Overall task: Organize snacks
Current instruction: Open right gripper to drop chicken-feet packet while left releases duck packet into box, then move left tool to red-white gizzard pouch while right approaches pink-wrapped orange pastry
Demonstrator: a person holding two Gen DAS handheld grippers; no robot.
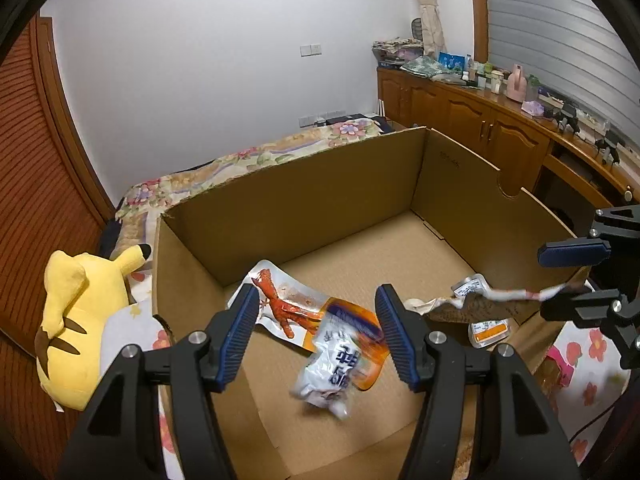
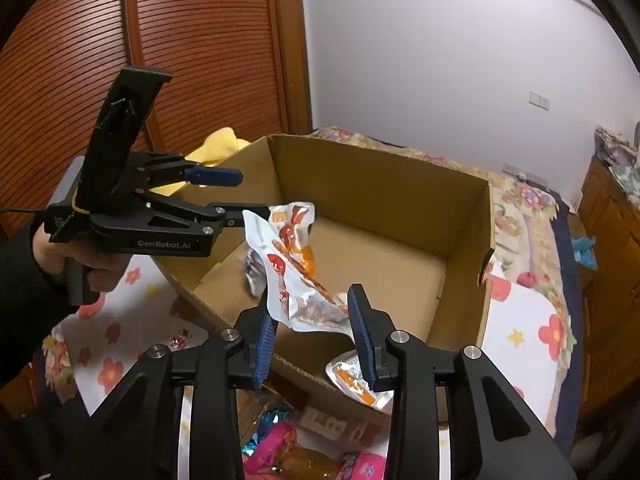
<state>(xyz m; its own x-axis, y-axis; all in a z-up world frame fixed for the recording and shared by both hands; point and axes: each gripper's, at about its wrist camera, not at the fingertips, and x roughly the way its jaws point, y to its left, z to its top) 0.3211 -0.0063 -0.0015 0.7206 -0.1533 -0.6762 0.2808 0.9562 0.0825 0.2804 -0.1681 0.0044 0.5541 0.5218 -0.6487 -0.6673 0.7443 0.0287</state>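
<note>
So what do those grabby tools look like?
Each tool is black plastic with two fingers tipped by ribbed blue pads, joined by silver bolts. The left one reads "GenRobot.AI" in pale letters. The hand holding it wears a black sleeve.

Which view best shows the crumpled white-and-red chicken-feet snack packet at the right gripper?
The right wrist view: the crumpled white-and-red chicken-feet snack packet fills the centre, between the right gripper's parted pads over the open brown cardboard box. The left wrist view shows it only edge-on, a thin blurred strip at the right.

"GenRobot.AI" on the left tongs (image 2: 236, 196)
</note>
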